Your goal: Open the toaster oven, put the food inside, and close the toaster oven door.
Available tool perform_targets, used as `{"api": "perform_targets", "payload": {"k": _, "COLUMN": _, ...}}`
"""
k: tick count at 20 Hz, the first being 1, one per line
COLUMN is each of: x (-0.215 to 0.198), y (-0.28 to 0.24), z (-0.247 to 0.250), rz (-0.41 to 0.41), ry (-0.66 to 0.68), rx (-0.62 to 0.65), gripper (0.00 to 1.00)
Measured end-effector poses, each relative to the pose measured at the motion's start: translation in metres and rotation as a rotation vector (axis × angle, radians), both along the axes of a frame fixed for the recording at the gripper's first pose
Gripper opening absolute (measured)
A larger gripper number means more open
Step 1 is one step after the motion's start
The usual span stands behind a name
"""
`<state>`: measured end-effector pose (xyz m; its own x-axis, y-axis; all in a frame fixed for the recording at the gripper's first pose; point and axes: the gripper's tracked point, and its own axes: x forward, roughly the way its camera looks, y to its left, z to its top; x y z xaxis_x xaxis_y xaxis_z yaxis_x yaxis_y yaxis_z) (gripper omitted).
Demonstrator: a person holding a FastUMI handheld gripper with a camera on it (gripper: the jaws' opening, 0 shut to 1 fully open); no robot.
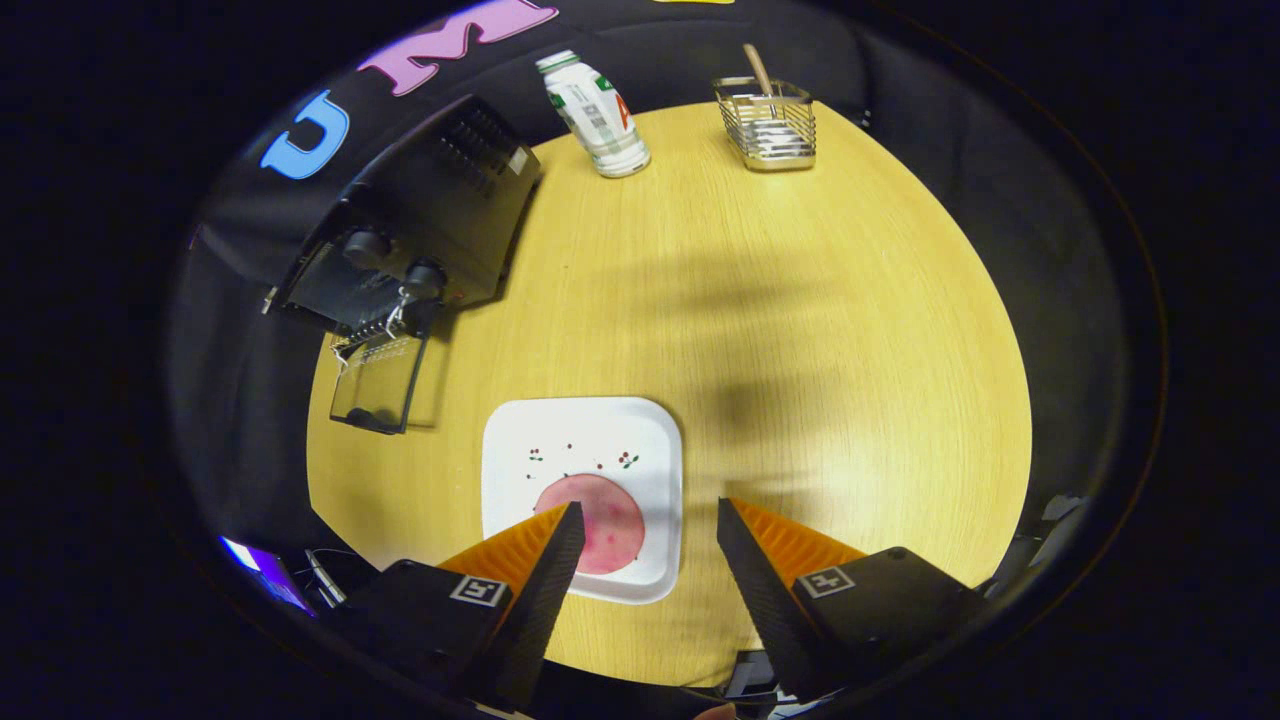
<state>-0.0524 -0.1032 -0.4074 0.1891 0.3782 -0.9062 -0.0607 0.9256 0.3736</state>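
From the gripper view, the gripper (650,515) hung above a round wooden table (800,300) with its fingers (545,560) spread wide apart and nothing held between them. Below and just ahead of them sat a white square plate (585,440), and on its near half lay the food (605,520), a round pink slice (speckled with darker red spots). The left finger's tip overlapped the slice's edge in the picture; whether it touched could not be told. The right finger stood over bare wood just beside the plate.

Well beyond the plate, off to the left at the table's edge, stood the black oven (420,220), two knobs (368,246) showing on its front. Its glass door (378,385) was already down, hanging open toward the plate, with a wire rack (375,335) visible at the mouth.

At the far side of the table a white bottle (595,112) with a green cap stood upright, and to its right, apart from it, a wire basket (768,125) held a wooden stick (758,68)
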Motion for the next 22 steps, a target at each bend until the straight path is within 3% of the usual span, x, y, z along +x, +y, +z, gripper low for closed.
{"api": "perform_targets", "payload": {"k": 2, "x": 0.0, "y": 0.0, "z": -0.013, "rz": 0.007, "ry": 0.049, "rx": -0.016, "gripper": 0.82}}
{"api": "perform_targets", "payload": {"k": 3, "x": -0.001, "y": 0.001, "z": -0.018, "rz": 0.006, "ry": 0.07, "rx": -0.023, "gripper": 0.71}}
{"api": "perform_targets", "payload": {"k": 4, "x": -0.002, "y": 0.001, "z": -0.023, "rz": 0.013, "ry": 0.091, "rx": -0.033, "gripper": 0.66}}
{"api": "perform_targets", "payload": {"k": 6, "x": -0.003, "y": -0.003, "z": -0.037, "rz": 0.032, "ry": 0.103, "rx": -0.082, "gripper": 0.65}}
{"api": "perform_targets", "payload": {"k": 8, "x": 0.0, "y": -0.004, "z": -0.029, "rz": 0.024, "ry": 0.113, "rx": -0.076, "gripper": 0.22}}
{"api": "perform_targets", "payload": {"k": 10, "x": 0.002, "y": 0.001, "z": -0.036, "rz": 0.027, "ry": 0.121, "rx": -0.06, "gripper": 0.18}}
{"api": "perform_targets", "payload": {"k": 12, "x": -0.003, "y": 0.001, "z": -0.033, "rz": 0.034, "ry": 0.137, "rx": 0.0, "gripper": 0.07}}
{"api": "perform_targets", "payload": {"k": 17, "x": -0.006, "y": 0.002, "z": -0.029, "rz": -0.049, "ry": 0.145, "rx": 0.146, "gripper": 0.05}}
{"api": "perform_targets", "payload": {"k": 22, "x": -0.014, "y": 0.007, "z": -0.019, "rz": -0.209, "ry": 0.161, "rx": 0.3, "gripper": 0.05}}
